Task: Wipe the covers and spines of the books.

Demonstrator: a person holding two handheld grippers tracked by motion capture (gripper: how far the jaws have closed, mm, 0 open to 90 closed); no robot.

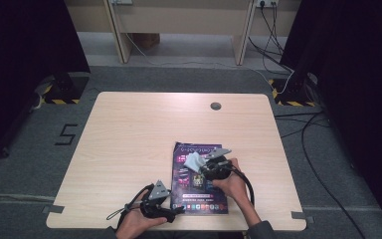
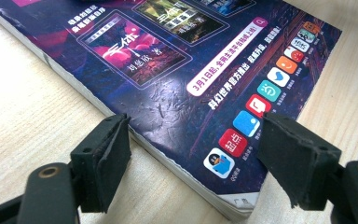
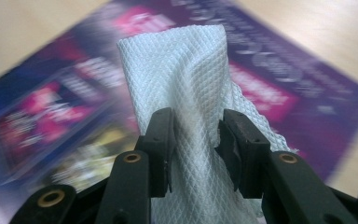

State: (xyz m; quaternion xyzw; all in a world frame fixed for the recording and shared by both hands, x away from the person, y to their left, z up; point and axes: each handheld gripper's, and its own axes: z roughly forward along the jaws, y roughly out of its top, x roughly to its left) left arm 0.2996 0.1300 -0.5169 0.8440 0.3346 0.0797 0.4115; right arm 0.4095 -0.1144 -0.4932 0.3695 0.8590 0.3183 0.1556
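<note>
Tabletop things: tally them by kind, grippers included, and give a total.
Magazine: 1
White cloth: 1
Grippers: 2, the left gripper open at the magazine's corner, the right gripper shut on the cloth
Total: 4

Purple magazine corner on wooden table, black jaws apart astride it

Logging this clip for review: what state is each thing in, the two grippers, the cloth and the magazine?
Left gripper: open, jaws astride the magazine's near corner, pads off it.
Right gripper: shut on the cloth, over the magazine.
Cloth: white, bunched, pinched between the right jaws.
Magazine: closed, lying flat on the table, cover creased near the left gripper.
</note>
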